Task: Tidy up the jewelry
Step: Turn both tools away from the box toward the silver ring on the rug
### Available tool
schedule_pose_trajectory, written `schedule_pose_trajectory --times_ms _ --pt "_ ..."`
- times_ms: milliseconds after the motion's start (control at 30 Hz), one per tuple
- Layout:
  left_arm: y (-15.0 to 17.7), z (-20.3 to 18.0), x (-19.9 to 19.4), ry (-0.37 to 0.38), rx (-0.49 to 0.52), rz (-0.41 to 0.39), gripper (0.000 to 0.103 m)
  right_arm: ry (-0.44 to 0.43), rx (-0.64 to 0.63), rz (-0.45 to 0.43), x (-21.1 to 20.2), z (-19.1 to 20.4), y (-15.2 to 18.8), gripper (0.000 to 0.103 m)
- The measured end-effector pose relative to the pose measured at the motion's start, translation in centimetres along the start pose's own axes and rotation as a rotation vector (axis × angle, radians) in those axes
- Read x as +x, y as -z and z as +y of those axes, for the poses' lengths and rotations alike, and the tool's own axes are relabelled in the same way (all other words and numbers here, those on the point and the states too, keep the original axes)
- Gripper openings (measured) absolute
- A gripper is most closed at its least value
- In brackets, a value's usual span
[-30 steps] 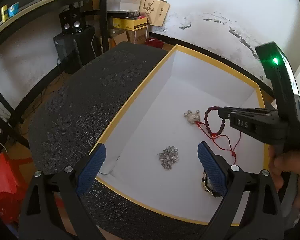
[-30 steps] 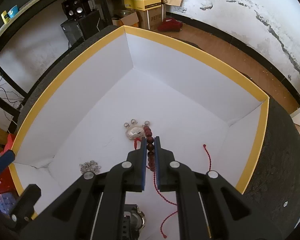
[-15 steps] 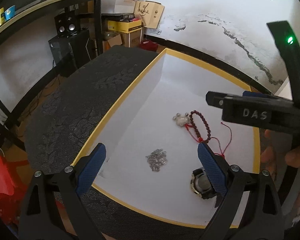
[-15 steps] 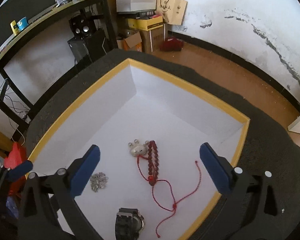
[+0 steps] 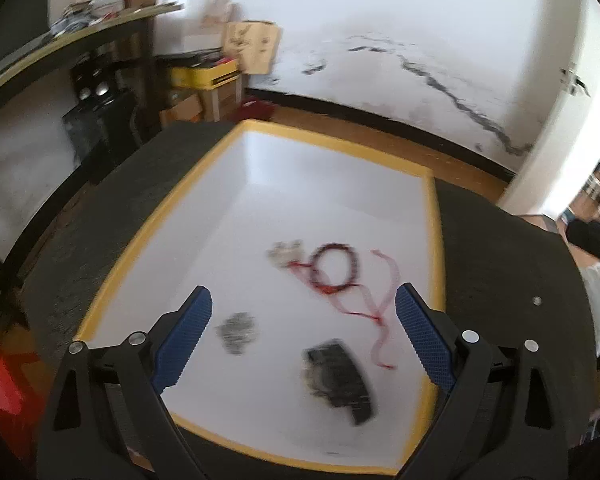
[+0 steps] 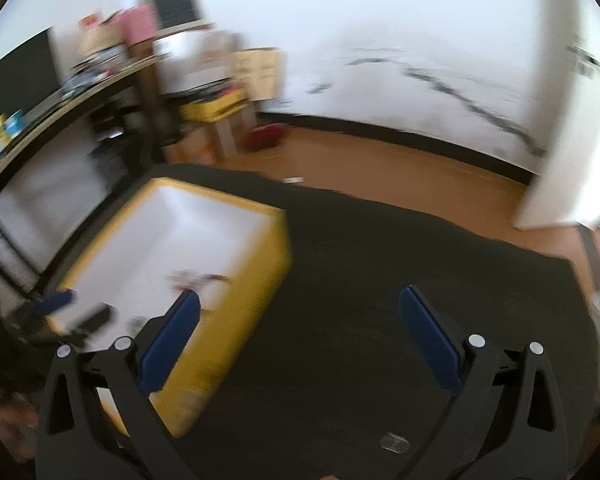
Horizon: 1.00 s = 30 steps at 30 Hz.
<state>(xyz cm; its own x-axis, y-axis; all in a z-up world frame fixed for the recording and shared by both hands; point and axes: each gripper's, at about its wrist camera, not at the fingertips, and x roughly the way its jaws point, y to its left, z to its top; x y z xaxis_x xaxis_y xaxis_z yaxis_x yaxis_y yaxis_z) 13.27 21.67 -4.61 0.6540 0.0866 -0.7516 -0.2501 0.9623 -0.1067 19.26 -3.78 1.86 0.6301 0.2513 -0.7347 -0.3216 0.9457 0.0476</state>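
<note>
Left wrist view: the left gripper (image 5: 302, 334) hovers above the near end of the yellow-rimmed box (image 5: 434, 240), fingers spread wide, gripping nothing. Inside lie a bead bracelet (image 5: 336, 267) with red cord near the box's right wall, a silver charm (image 5: 284, 254) touching it, a chain heap (image 5: 237, 331) by the left fingertip, and a watch (image 5: 340, 376) toward the near right corner.

Right wrist view, blurred: the right gripper (image 6: 300, 340) hangs spread and empty over the dark cloth-covered table (image 6: 380, 280), right of the box (image 6: 260, 280), with bare cloth ahead.
</note>
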Motion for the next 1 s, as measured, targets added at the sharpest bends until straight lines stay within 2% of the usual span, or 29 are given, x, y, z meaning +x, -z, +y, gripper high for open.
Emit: schedule_pose_trajectory --times_ms 100,167,300,433,567,767,900,1000 --pt "0.2 -3.6 -0.4 0.041 0.062 -0.013 0.091 0.113 0.062 -0.001 -1.3 -5.7 2.2 0.096" --pt "0.6 -6.6 -0.6 0.063 0.116 -0.016 0.091 0.151 0.11 0.01 -1.8 -8.6 3.7 0.096" --pt "1.8 -12.6 -0.2 0.112 0.217 -0.007 0.091 0.183 0.232 0.031 -2.9 -14.4 6.7 0.096" --pt "4.2 -19.5 0.6 0.147 0.34 0.007 0.091 0.2 0.263 0.024 -3.7 -17.1 8.4 0.096" --pt "6.6 -24.7 1.6 0.204 0.393 0.052 0.091 0.224 0.296 0.034 -3.8 -20.0 10.1 0.096" --pt "10.8 -28.7 3.2 0.198 0.444 0.06 0.091 0.223 0.362 0.055 -4.5 -24.2 12.2 0.096" --pt "12.7 -29.5 4.6 0.206 0.434 0.091 0.091 0.219 0.38 0.048 -5.1 -25.2 12.4 0.096" --pt "13.8 -29.9 5.9 0.181 0.417 0.104 0.091 0.217 0.381 0.042 -5.3 -25.3 12.2 0.096"
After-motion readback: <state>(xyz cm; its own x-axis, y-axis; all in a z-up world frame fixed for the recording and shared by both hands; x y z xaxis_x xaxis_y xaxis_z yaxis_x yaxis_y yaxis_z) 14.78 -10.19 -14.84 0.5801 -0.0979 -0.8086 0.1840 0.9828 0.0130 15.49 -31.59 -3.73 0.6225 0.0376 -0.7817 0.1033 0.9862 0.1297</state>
